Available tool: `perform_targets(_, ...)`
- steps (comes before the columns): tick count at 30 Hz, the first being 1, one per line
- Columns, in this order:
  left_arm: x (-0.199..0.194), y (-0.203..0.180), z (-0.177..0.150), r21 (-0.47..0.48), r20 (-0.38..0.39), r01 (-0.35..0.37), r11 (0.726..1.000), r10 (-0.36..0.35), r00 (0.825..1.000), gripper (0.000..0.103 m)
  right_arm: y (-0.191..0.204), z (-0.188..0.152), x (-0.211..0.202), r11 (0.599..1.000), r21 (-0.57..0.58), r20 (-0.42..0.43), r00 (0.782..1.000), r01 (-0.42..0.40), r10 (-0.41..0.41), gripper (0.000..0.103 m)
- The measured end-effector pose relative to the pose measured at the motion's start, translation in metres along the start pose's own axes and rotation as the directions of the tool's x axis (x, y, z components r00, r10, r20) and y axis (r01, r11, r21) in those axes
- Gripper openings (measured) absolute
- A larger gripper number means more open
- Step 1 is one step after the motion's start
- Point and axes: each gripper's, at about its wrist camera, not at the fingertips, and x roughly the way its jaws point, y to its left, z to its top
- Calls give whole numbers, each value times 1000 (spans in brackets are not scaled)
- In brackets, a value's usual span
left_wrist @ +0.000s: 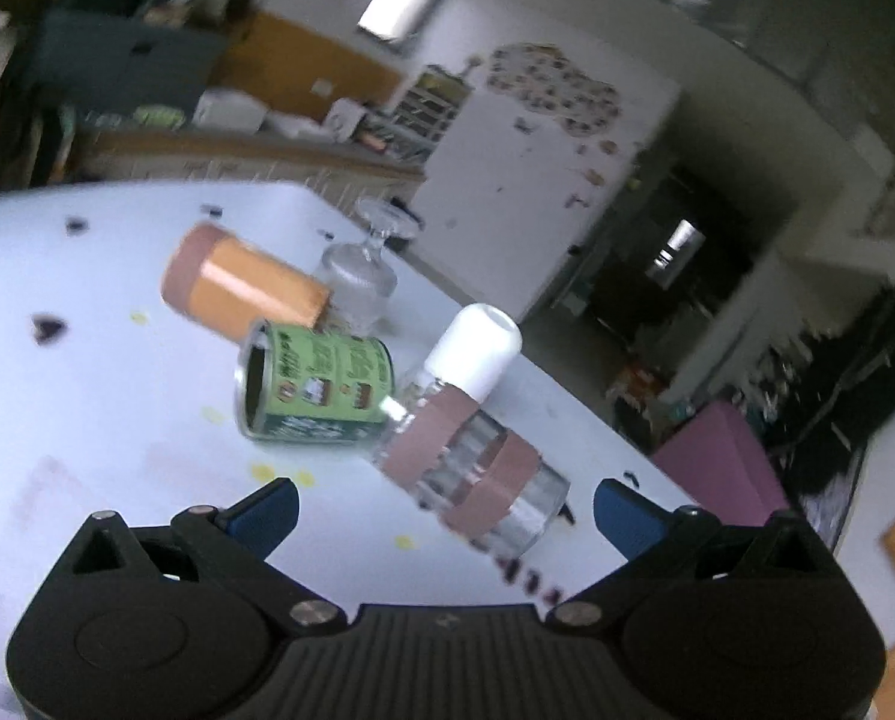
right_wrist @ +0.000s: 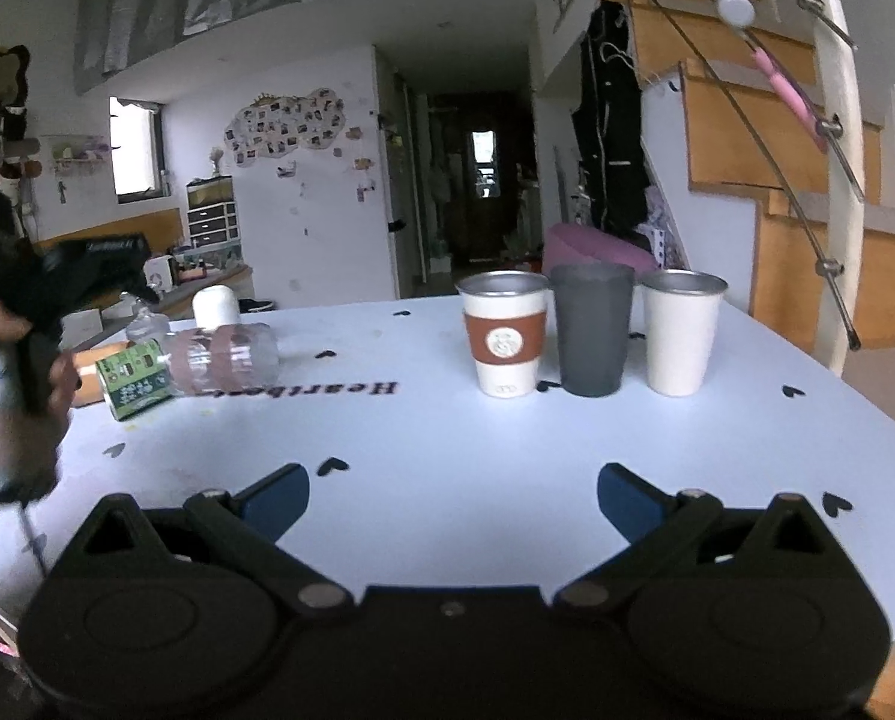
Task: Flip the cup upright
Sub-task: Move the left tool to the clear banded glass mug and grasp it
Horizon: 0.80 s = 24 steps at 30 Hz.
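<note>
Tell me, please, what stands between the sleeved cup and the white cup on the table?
A dark grey cup stands upright between the sleeved cup and the white cup, close to both; the right wrist view shows it.

Three upright cups [right_wrist: 591, 333] blocked the table's [right_wrist: 447, 438] far edge; a toppled cluster of clear cup [left_wrist: 477, 468] and green can [left_wrist: 315, 387] crowded its left edge; between them lay open surface.
</note>
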Motion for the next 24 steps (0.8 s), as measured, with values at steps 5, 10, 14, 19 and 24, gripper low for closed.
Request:
perform_targets(5, 41, -13, -4, -138, -7, -80, 987, 80, 997, 100, -14, -5, 5, 999, 8, -21, 999, 33, -33, 103)
perform_targets(10, 77, -26, -10, -237, -28, -165, 957, 163, 986, 100, -24, -10, 11, 998, 15, -49, 997, 68, -67, 103)
perform_targets(14, 101, -34, -15, -278, -44, -221, 935, 217, 975, 100, -27, -14, 16, 997, 12, -69, 995, 80, -79, 103)
perform_targets(19, 115, -35, -16, -334, -69, -235, 913, 225, 972, 101, -31, -16, 22, 995, 15, -87, 992, 94, -93, 103)
perform_targets(24, 117, -36, -12, -329, -59, -183, 926, 174, 983, 83, -32, -17, 24, 996, 18, -97, 991, 93, -91, 103)
